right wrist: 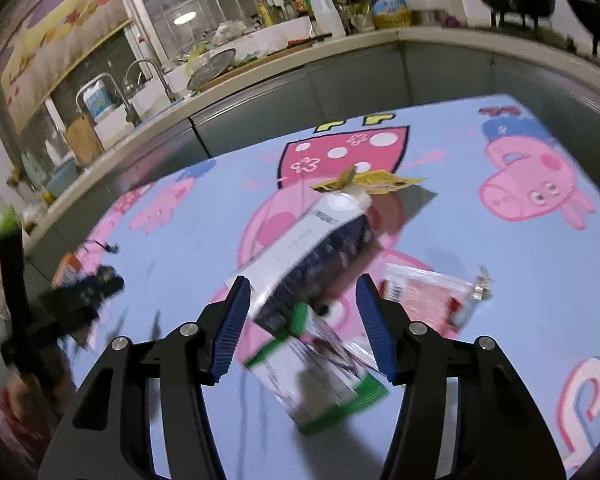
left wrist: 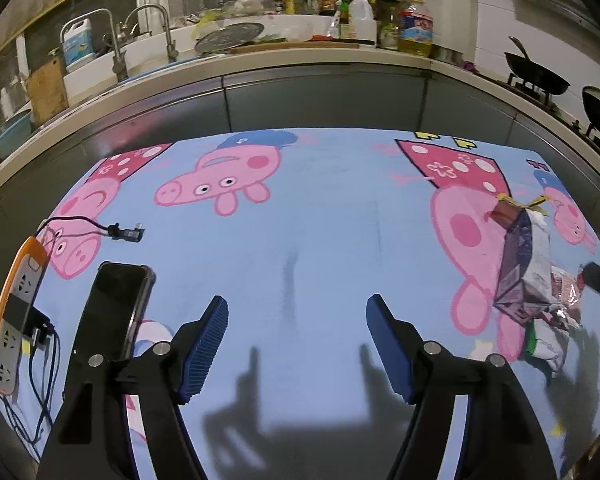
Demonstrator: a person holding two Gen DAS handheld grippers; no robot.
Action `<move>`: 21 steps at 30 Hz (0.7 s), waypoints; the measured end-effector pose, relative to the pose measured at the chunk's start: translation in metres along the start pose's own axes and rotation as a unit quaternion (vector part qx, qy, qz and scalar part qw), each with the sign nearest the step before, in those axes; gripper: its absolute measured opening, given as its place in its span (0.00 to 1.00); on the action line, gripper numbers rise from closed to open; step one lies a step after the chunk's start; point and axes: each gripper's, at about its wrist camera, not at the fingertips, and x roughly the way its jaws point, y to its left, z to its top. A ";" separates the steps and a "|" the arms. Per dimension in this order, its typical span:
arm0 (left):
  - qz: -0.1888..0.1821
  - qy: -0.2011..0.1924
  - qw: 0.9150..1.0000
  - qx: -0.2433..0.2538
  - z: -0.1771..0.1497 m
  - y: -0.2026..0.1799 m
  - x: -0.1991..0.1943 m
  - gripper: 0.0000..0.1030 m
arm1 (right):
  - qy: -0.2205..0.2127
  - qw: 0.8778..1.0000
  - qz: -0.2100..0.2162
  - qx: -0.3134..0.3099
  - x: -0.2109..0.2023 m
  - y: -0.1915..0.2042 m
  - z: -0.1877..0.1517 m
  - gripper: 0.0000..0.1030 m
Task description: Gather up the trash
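On the cartoon-pig blue bench, the left hand-held gripper hovers open over bare cloth, while the right hand-held gripper (jaws spread, empty) straddles one purple-and-silver carton and one green-edged white packet, a red-printed clear wrapper just beside.

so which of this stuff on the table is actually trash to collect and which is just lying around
Trash to collect:
- purple and white carton
- green and white carton
- red and clear wrapper
- yellow wrapper

Just lying about:
- phone
- orange power strip
- loose charger cable
- cartoon pig tablecloth

Both tools, left tool and right tool, are open.
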 end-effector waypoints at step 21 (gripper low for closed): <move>0.026 0.013 0.999 -0.026 -0.008 0.029 0.008 0.70 | 0.056 0.997 0.059 -0.015 0.063 0.049 0.010 0.56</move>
